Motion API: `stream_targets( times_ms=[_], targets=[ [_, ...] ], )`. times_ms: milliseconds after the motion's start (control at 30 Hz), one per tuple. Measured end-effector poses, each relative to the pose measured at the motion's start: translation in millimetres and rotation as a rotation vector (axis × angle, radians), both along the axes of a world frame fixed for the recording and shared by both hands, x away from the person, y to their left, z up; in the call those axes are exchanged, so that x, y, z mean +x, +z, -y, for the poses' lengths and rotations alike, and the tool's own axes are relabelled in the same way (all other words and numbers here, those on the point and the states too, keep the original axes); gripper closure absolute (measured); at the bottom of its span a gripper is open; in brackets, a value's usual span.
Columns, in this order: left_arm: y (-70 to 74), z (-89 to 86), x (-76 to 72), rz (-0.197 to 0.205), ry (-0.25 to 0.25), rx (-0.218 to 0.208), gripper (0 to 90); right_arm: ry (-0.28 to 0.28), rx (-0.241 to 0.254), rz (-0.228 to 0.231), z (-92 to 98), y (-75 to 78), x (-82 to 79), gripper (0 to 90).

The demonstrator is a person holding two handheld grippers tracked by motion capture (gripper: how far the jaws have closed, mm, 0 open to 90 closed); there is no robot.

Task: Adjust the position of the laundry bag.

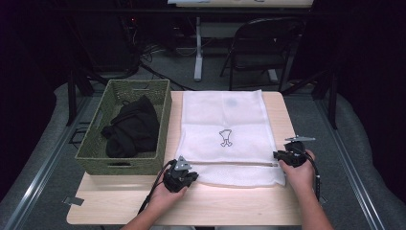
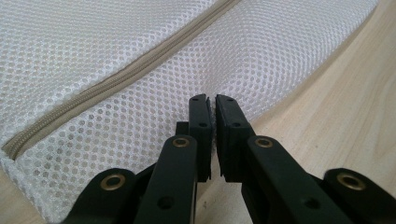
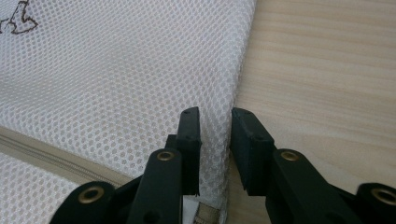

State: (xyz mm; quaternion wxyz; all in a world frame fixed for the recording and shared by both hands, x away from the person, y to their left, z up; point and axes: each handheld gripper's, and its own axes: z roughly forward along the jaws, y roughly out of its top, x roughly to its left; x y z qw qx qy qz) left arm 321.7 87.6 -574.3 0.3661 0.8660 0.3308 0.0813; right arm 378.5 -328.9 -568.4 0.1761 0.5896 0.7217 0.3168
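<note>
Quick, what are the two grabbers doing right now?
Left gripper: shut, pinching the near edge of the white mesh bag.
Right gripper: open, the bag's side edge between its jaws, not yet clamped.

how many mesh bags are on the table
1: a white mesh zip bag lies flat on the pale wooden table, right of the green woven basket.
</note>
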Motion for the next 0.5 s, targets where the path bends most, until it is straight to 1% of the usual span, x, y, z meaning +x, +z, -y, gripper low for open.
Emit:
stream_targets(
  times_ms=[67,100,367,500],
  targets=[
    [0.1,0.4,-0.4,0.0,0.002,0.004,85.9,-0.003,0.007,-0.001,0.4,-1.2,0.3,73.5],
    [0.1,0.4,-0.4,0.0,0.002,0.004,85.9,0.004,0.008,-0.003,0.4,-1.8,0.6,74.7],
    [-0.2,0.7,-0.6,-0.003,0.003,0.008,86.1,0.013,0.0,-0.005,-1.6,-1.8,0.6,78.1],
    [-0.4,1.2,-0.9,0.002,0.006,0.014,86.2,0.023,-0.004,-0.007,-2.7,-0.3,-0.1,81.1]
  ],
)
